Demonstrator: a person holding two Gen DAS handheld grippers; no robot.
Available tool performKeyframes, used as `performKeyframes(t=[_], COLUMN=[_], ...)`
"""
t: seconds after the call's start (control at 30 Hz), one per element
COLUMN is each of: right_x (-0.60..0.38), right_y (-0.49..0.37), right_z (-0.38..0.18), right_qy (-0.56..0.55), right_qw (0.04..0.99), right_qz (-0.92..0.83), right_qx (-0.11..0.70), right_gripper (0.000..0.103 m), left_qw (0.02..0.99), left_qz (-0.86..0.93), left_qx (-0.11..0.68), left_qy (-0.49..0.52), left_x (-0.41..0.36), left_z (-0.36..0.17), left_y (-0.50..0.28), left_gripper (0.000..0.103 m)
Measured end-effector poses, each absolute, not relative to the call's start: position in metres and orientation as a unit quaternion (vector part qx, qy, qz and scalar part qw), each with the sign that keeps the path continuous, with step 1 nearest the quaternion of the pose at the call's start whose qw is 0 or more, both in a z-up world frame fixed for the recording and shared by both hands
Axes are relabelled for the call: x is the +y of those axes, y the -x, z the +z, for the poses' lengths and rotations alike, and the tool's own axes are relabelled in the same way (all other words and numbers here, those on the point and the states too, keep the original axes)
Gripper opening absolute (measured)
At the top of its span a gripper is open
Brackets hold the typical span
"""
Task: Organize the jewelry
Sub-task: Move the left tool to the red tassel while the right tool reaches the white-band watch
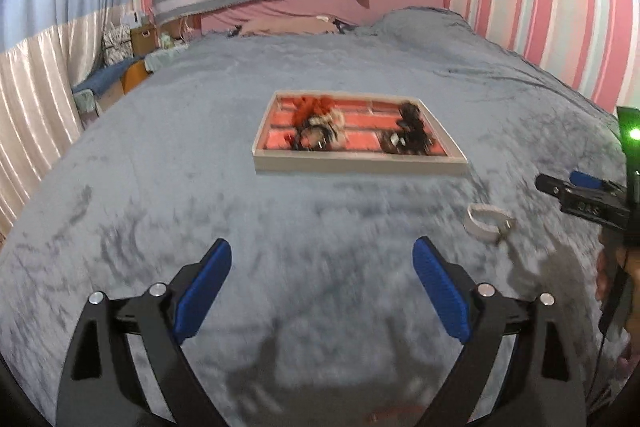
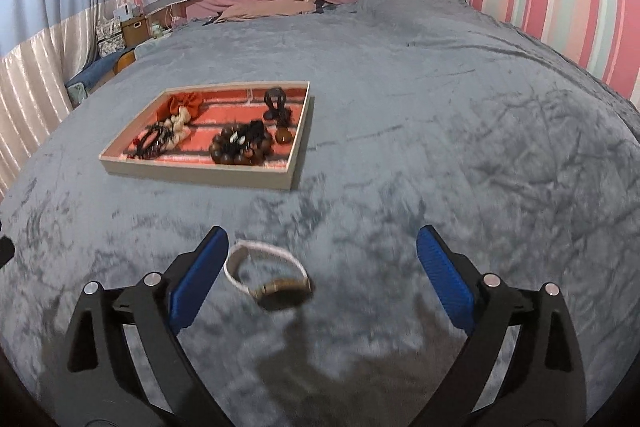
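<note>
Here the right hand-held gripper (image 2: 320,267) hung spread wide over the white-strapped, gold-cased wristwatch (image 2: 270,277) on the grey plush bed (image 2: 440,107); centring on its case before closing seemed wise. The left hand-held gripper (image 1: 322,283) gaped empty.

A white-strapped watch (image 2: 269,277) lies on the bed near its front edge. The tray (image 2: 200,173) farther back holds a bead bracelet (image 2: 236,149), scrunchies (image 2: 180,115) and dark hair clips (image 2: 277,107).

Bed (image 2: 440,107) — tray (image 2: 200,173), watch (image 2: 272,279)
</note>
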State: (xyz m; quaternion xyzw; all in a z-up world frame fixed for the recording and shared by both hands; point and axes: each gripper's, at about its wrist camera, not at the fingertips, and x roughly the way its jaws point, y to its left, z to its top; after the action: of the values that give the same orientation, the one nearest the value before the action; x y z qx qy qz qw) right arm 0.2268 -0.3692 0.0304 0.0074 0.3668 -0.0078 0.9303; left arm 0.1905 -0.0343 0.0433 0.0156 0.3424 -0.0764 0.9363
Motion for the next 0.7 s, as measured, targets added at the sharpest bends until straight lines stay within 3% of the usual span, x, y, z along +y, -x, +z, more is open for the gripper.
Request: performKeyframes(t=[0.47,0.7], right_x=[-0.343,-0.332], right_y=[-0.204,-0.217], right_z=[-0.024,-0.040], right_qy=[0.034,0.053], right_qw=[0.922,0.919], right_qz=[0.012,0.009], right_qx=[0.385,0.390], right_gripper=[0.095,0.098], left_qw=[0.915,0.905], left_qz=[-0.138,-0.163], left_qx=[0.378,0.391], left_qy=[-0.015,-0.036], left_x=[-0.057,-0.083], left_z=[-0.010,-0.028], left_y=[-0.104,-0.100], left_gripper=[0.090,0.090])
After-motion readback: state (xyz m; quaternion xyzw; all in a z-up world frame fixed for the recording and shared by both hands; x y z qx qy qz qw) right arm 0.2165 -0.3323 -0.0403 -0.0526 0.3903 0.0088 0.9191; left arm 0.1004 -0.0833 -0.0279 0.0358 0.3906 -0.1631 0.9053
